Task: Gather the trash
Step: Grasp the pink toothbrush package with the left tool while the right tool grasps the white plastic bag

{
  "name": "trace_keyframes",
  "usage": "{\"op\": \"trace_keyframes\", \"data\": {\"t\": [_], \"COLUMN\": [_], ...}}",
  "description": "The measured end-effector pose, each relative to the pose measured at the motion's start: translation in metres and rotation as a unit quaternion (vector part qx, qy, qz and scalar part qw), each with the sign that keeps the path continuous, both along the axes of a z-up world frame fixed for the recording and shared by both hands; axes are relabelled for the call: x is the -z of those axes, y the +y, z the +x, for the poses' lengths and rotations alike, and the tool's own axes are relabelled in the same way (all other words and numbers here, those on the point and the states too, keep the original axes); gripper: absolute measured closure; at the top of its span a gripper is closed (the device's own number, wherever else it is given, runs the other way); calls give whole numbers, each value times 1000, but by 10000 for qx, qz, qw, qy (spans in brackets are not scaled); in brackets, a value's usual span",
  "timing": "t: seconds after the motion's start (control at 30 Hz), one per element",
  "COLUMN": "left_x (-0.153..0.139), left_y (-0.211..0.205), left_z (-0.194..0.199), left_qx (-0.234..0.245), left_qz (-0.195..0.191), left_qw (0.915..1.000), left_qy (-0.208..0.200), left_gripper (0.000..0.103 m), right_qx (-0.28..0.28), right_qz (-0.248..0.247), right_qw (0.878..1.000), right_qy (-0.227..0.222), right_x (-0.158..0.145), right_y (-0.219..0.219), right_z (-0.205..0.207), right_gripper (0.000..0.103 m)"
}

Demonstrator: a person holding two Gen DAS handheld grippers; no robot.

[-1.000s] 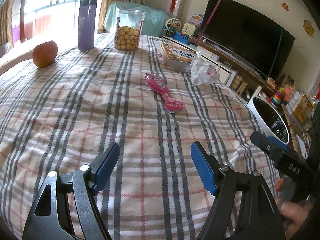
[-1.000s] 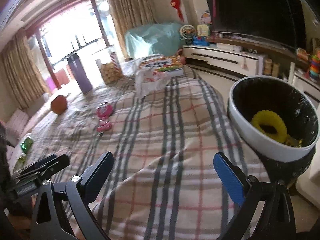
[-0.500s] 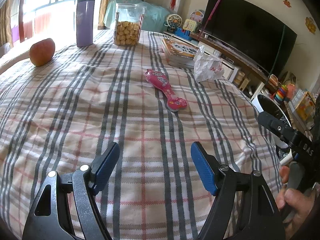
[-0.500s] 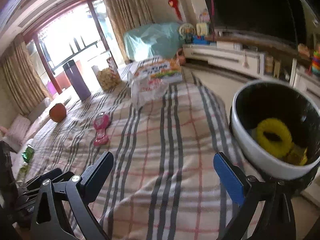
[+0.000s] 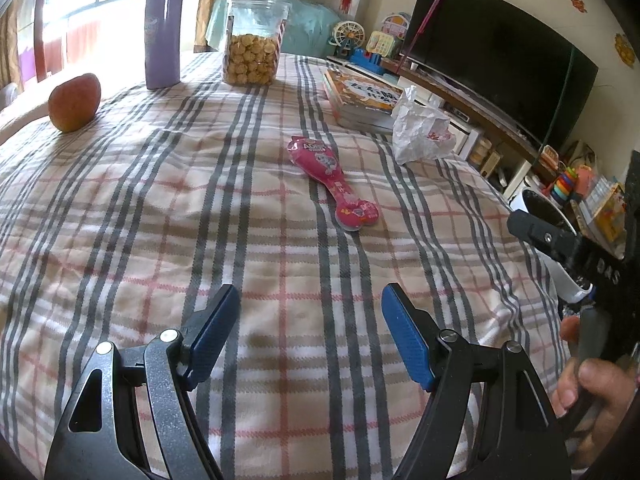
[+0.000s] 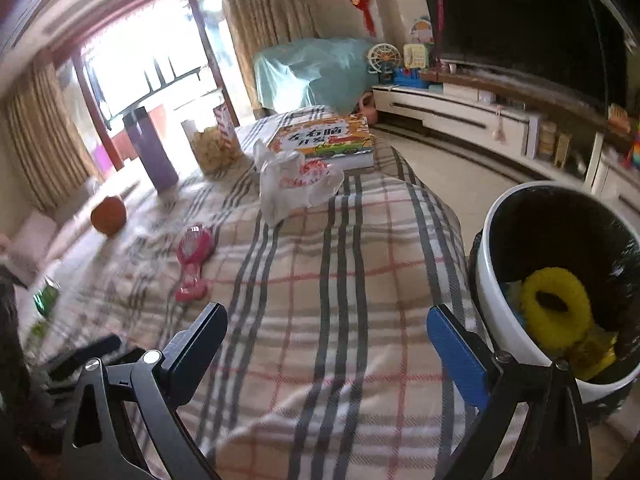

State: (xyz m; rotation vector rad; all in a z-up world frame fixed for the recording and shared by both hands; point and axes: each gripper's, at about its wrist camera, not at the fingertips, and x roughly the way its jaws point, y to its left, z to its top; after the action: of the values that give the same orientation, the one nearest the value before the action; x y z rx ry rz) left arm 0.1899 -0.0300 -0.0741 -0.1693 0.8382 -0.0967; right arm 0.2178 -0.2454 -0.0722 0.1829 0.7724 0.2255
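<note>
Here, one pink wrapper [image 5: 335, 181], one crumpled bag [image 5: 420, 130], one bin [image 6: 492, 280].

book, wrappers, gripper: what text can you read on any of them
"左右脑": large characters on the book cover; smaller line below blurred.
"DAS": printed on the right gripper body, partly cut off.
Pink wrapper: lettering too small to read.
White bag: red print blurred.

The plaid-covered bench [image 5: 280, 280] carries an apple [image 5: 74, 102], purple tumbler [image 5: 163, 32], cookie jar [image 5: 254, 40], books [image 5: 360, 100], crumpled white bag [image 5: 420, 130] and pink blister pack [image 5: 332, 182].
</note>
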Motion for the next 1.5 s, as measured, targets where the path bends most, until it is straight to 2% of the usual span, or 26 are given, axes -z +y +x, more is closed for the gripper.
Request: {"op": "trace_keyframes", "data": {"t": [0.1,0.27,0.53,0.87,1.1,1.17,1.2,1.27,1.33,1.43,1.5], "left_x": [2,4,1,2,6,7,7,7,7,7,5], "left_y": [-1,-3,-11,-15,-21,-22,-22,-23,-23,-26,-28], "left_z": [6,19,50,92,99,100,100,100,100,99,95], "left_qx": [14,72,192,257,283,316,332,354,399,501,570], "left_qz": [3,-121,-240,-195,0,26,36,36,23,20,46], "left_qw": [10000,9998,9993,9992,9995,9994,9994,9993,9991,9987,9983], "left_qy": [40,127,189,248,155,133,123,111,108,96,58], "left_gripper": [28,28,28,28,29,35,42,53,77,84,85], "right_qx": [75,-4,-210,-406,-506,-524,-534,-584,-624,-629,-629], "right_qz": [147,267,663,594,592,630,637,647,756,870,900], "right_qw": [9997,9996,9973,9967,9961,9959,9958,9953,9942,9934,9932], "right_qy": [178,96,246,382,418,385,382,410,434,398,384], "right_x": [2,3,11,13,22,23,24,27,29,27,25], "right_y": [-5,-1,9,21,28,30,30,32,30,24,22], "right_z": [11,26,63,112,133,136,137,138,138,133,128], "right_gripper": [2,2,3,3,4,12,16,38,48,61,64]}}
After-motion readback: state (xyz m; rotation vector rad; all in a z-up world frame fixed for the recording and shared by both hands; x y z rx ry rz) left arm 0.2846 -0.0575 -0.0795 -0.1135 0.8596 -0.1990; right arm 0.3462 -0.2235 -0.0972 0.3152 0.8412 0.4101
